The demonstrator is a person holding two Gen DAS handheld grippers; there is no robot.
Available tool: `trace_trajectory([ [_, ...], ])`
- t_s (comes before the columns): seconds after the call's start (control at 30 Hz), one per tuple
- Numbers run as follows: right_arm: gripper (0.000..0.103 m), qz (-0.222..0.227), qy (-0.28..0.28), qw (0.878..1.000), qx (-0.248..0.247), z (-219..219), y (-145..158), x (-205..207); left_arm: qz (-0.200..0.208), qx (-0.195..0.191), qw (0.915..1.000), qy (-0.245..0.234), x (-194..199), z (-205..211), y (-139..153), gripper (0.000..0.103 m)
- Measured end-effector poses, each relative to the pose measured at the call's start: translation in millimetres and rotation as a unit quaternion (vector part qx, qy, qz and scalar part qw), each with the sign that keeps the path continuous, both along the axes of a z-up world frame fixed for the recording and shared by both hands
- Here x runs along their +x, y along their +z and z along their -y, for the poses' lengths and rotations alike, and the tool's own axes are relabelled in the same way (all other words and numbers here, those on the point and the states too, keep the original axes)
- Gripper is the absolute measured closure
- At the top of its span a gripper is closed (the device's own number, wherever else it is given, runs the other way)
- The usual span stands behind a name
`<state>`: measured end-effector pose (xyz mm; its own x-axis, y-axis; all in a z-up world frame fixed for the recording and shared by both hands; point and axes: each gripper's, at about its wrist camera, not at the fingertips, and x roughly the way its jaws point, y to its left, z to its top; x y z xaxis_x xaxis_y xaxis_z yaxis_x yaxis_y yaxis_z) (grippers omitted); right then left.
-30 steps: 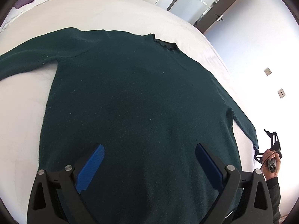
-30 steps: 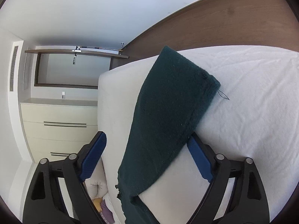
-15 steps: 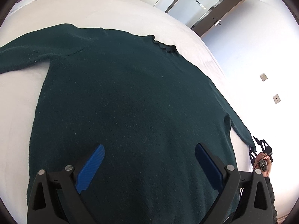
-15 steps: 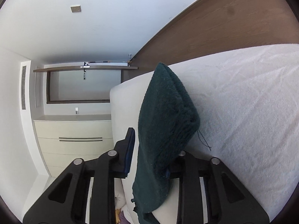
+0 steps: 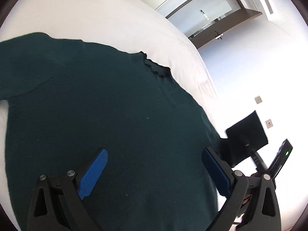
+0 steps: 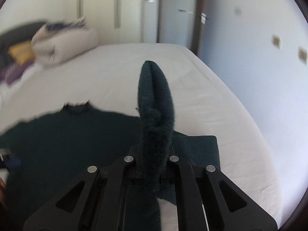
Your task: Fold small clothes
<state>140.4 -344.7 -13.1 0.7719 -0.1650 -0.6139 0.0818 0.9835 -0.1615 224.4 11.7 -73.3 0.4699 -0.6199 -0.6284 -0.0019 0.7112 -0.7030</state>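
Sweater point(image 5: 119, 115) cuff point(image 6: 156, 115) — in right gripper point(image 6: 152, 173)

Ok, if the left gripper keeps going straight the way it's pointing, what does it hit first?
Most likely the body of the dark green sweater, spread flat on the white bed. The left gripper is open with nothing between its fingers; depth is hard to judge.

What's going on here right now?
A person is folding a dark green sweater spread on a white bed. The right hand-held gripper has just closed on the sleeve cuff and holds it up off the bed. The left hand-held gripper hangs open above the sweater's body, gripping nothing.
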Motion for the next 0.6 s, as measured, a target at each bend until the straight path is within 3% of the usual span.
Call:
trace_trajectory([
  [0.07, 0.097, -0.019, 0.042, 0.995, -0.088, -66.1, -26.4, 14.3, -0.022, -0.04, 0.9989, -0.01, 12.7, 4.6, -5.7, 0.003],
  [0.17, 0.097, -0.034, 0.074, 0.987, -0.14, -122.9, -56.8, 32.0, -0.036, -0.093, 0.9943, -0.037, 24.7, 14.6, -12.9, 0.003],
  [0.27, 0.097, -0.035, 0.074, 0.983, -0.162, -142.1, -70.4, 49.6, -0.058, -0.132, 0.9873, -0.066, 37.0, 26.1, -22.1, 0.003],
  [0.33, 0.097, -0.03, 0.075, 0.98, -0.182, -188.7, -98.3, 1.1, -0.073, -0.157, 0.9812, -0.085, 48.2, 35.0, -28.0, 0.003],
  [0.53, 0.097, -0.007, 0.092, 0.966, -0.243, -202.5, -118.8, -4.3, -0.091, -0.167, 0.9749, -0.115, 76.2, 58.1, -32.5, 0.004],
  [0.57, 0.097, -0.005, 0.096, 0.964, -0.248, -207.6, -120.0, -2.2, -0.093, -0.164, 0.9746, -0.121, 80.9, 61.4, -33.1, 0.012],
  [0.6, 0.097, -0.004, 0.1, 0.963, -0.252, -212.1, -122.0, 0.2, -0.098, -0.157, 0.9737, -0.133, 86.4, 67.0, -34.7, 0.031],
])
